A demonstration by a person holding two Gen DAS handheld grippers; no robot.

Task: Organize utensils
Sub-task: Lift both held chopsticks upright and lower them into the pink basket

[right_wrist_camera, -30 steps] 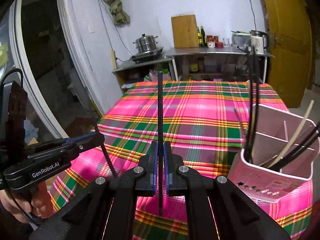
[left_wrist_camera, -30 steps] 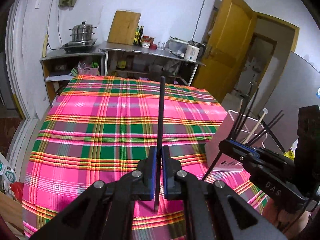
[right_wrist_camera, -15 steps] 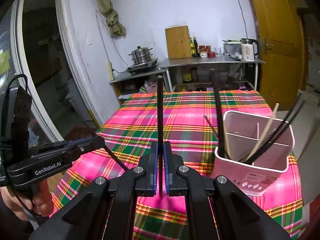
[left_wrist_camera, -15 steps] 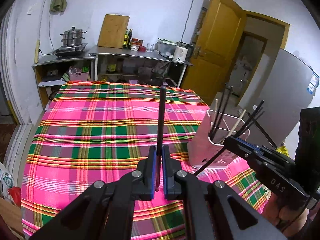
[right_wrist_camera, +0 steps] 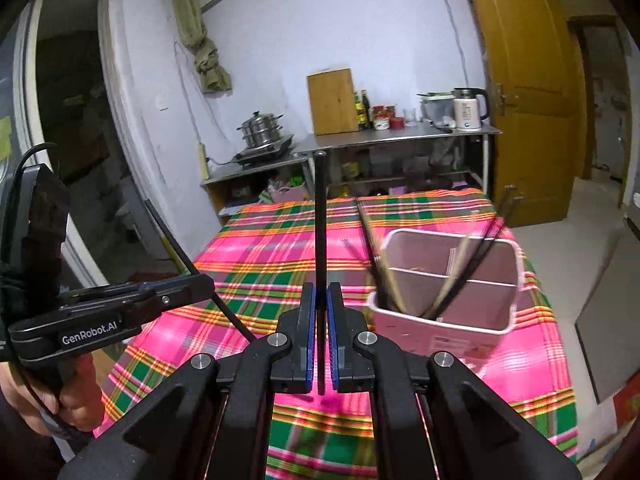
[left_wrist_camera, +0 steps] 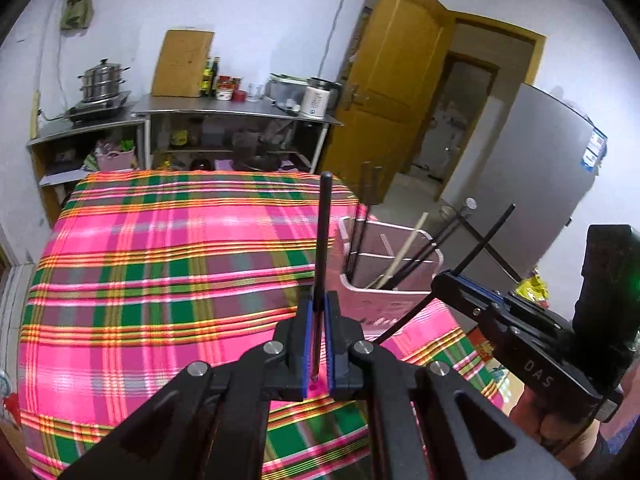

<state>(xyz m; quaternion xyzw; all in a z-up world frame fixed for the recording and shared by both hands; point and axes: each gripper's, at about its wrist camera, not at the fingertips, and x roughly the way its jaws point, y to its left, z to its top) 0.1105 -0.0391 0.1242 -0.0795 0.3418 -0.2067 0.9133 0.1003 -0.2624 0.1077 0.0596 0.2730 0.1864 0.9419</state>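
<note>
Left gripper is being seen from its own camera with both jaws pressed onto a black chopstick, which is being held upright above the plaid tablecloth. Just to the right a pink holder is standing on the cloth near the table's right edge, and several dark chopsticks and one pale stick are leaning in its compartments. Further right, the right gripper is being held over the table edge, its jaws clamped on a second chopstick that is being tilted up to the right.

Right gripper is being shown in the right wrist view clamped narrowly on its chopstick, which is standing upright between the blue pads. The holder is sitting just right of the jaws on the tablecloth, with sticks leaning inside it. At the left, the left gripper is being gripped by a hand, and its chopstick is being pinched at a slant.
</note>
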